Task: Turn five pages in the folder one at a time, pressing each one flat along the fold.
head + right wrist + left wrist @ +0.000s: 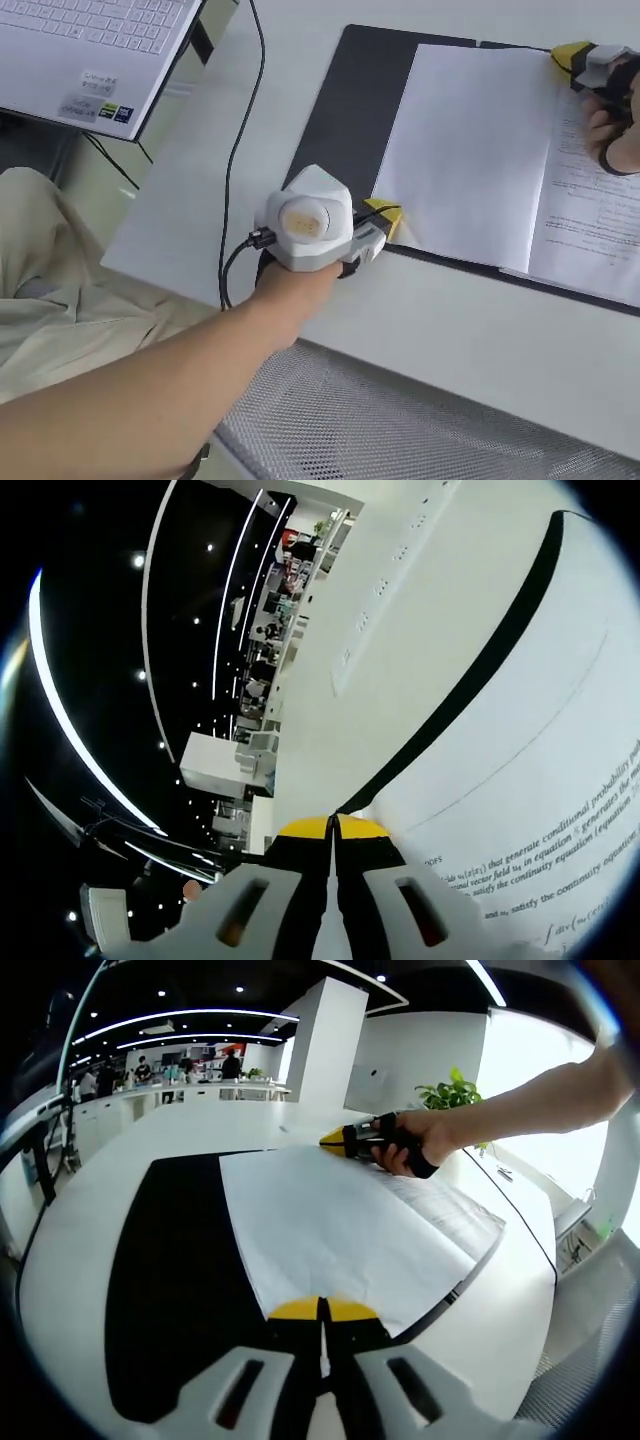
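- The open folder [340,110] is seen at the head view's upper right, with a blank page [465,150] laid across it
- The left gripper [385,213] is clenched at that page's lower-left corner
- The right gripper [570,56] is likewise clenched, at the top right, over the printed page [590,220]
- A laptop [90,50] is seen upper left

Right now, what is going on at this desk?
A person works on an open black folder with two tongs. The left tongs, shut, sit at the near corner of a blank page. The right tongs, shut, rest at the far edge of the printed page. A laptop sits further left.
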Motion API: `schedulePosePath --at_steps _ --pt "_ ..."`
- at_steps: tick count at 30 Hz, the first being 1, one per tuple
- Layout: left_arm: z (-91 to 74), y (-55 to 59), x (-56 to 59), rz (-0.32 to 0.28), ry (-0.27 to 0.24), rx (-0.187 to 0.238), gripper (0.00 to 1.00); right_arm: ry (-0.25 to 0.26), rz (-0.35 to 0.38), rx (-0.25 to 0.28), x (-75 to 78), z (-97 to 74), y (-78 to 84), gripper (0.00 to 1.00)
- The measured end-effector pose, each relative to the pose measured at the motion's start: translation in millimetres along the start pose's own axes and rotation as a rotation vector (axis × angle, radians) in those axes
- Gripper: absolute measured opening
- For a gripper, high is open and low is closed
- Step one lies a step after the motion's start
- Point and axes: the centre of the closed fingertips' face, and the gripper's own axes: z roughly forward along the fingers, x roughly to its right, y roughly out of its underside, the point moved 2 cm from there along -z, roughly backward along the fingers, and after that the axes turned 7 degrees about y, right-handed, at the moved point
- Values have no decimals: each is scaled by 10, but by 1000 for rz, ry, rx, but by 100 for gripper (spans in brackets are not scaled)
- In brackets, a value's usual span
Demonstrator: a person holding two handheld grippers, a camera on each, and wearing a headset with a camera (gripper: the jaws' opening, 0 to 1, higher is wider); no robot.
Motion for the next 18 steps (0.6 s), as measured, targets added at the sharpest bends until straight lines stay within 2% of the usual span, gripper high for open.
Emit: schedulePosePath --at_steps 2,5,7,11,18 --pt "7 5 -11 -1 0 0 0 2 8 -3 29 34 -35 0" --pt "10 8 -17 -1 -1 -1 0 5 -33 -16 82 50 -48 0" --pt "3 3 -8 -1 0 -2 0 0 -58 -54 109 33 8 0" --pt "-22 -13 25 2 0 -2 0 -6 -99 -97 163 -18 102 0" --pt "-40 -22 46 4 0 -5 0 -20 -118 -140 232 -170 288 0"
